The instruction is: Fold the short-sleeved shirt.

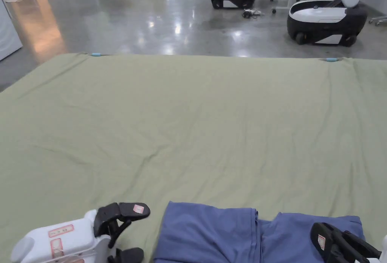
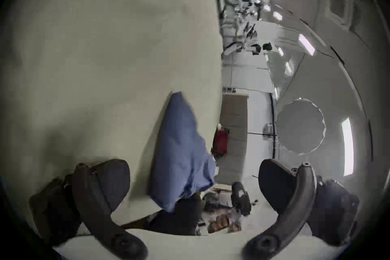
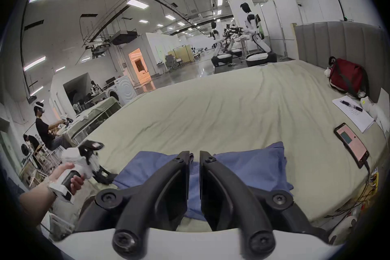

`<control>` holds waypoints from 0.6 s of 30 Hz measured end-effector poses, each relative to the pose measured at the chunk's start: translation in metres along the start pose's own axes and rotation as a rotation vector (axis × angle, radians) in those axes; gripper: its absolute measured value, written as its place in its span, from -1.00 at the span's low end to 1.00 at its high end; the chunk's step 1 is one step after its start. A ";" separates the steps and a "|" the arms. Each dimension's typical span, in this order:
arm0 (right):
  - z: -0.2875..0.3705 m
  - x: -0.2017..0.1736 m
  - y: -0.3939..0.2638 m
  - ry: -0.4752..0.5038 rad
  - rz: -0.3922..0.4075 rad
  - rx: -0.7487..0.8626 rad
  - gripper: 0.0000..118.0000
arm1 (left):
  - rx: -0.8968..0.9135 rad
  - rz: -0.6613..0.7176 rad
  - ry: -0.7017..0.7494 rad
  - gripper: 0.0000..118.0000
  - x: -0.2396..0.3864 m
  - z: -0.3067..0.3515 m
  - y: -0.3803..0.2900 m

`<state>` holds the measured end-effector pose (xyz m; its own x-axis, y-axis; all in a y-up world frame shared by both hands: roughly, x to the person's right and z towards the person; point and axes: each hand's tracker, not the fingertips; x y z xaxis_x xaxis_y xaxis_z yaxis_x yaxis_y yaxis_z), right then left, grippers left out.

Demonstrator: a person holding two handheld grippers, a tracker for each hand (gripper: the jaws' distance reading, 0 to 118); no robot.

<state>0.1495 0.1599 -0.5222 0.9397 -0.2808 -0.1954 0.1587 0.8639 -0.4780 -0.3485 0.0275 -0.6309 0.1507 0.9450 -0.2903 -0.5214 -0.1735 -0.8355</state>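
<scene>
A blue short-sleeved shirt lies folded on the green bed sheet at the near edge. My left gripper hovers just left of the shirt, its jaws wide apart and nothing between them. In the left gripper view the shirt lies ahead between the spread jaws of that gripper. My right gripper is over the shirt's right part. In the right gripper view its jaws stand almost together with a bit of blue fabric pinched at the tips. A hand holds the left gripper there.
A phone, a notepad with a pen and a red bag lie on the bed's right side by a grey headboard. Wheeled robots stand on the shiny floor beyond. Cables hang at the right edge.
</scene>
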 end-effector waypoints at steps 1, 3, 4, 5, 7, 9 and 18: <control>-0.001 -0.004 0.002 -0.003 0.009 -0.003 -0.75 | -0.032 0.025 0.017 1.00 -0.007 -0.009 0.002; -0.003 -0.009 0.004 -0.012 0.020 -0.002 -0.75 | -0.070 -0.011 -0.106 1.00 -0.007 -0.028 0.003; -0.005 -0.010 0.006 -0.017 0.021 -0.003 -0.75 | -0.137 0.003 -0.115 1.00 -0.003 -0.039 0.005; -0.006 -0.011 0.007 -0.020 0.021 -0.003 -0.75 | -0.178 0.016 -0.119 1.00 -0.002 -0.051 0.005; -0.008 -0.013 0.010 -0.030 0.021 0.002 -0.75 | -0.230 0.008 -0.129 0.95 -0.003 -0.079 0.001; -0.009 -0.016 0.013 -0.044 0.023 0.007 -0.75 | -0.219 0.007 -0.114 0.21 -0.001 -0.092 0.000; -0.003 -0.021 0.018 -0.066 0.041 0.023 -0.75 | -0.036 -0.163 0.194 -0.78 0.023 -0.068 -0.005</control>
<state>0.1319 0.1796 -0.5292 0.9634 -0.2172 -0.1571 0.1257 0.8837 -0.4509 -0.2851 0.0315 -0.6652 0.3911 0.8908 -0.2315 -0.4470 -0.0360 -0.8938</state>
